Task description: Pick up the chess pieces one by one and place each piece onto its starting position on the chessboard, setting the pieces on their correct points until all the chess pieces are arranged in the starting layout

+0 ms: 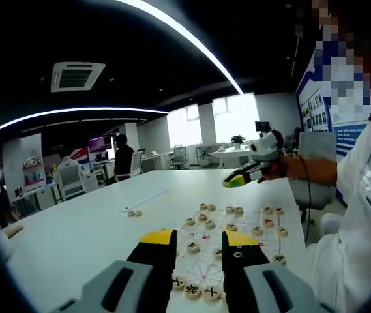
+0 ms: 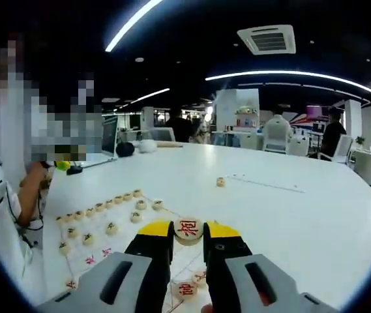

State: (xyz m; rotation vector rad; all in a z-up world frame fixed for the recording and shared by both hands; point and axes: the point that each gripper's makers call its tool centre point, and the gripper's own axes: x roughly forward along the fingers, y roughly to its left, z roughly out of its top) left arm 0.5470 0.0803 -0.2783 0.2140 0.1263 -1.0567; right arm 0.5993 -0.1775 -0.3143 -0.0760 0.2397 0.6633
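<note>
Between the yellow-tipped jaws of the right gripper [image 2: 188,236], a round cream chess piece [image 2: 188,229] w/ a red character sits clenched, held up above the near edge of the chessboard [image 2: 100,251]. Just below it, more red-marked pieces [image 2: 186,289] lie on the board between the jaws. Further out on the sheet, a row of black-marked pieces [image 2: 98,210] runs along the far side, w/ a few more scattered just inside that row. One stray piece [image 2: 220,182] rests well apart on the white table [image 2: 289,215].

Over in the left gripper view, the left gripper [image 1: 198,242] hangs released, jaws apart w/ nothing between them, above the same board [image 1: 237,244]. Black-marked pieces [image 1: 193,290] lie near its tips. Two loose pieces [image 1: 133,213] sit off the sheet. The right gripper [image 1: 234,182] comes in from the right, held by a person's hand [image 1: 278,171]; a white sleeve [image 1: 361,163] is beside it.
</note>
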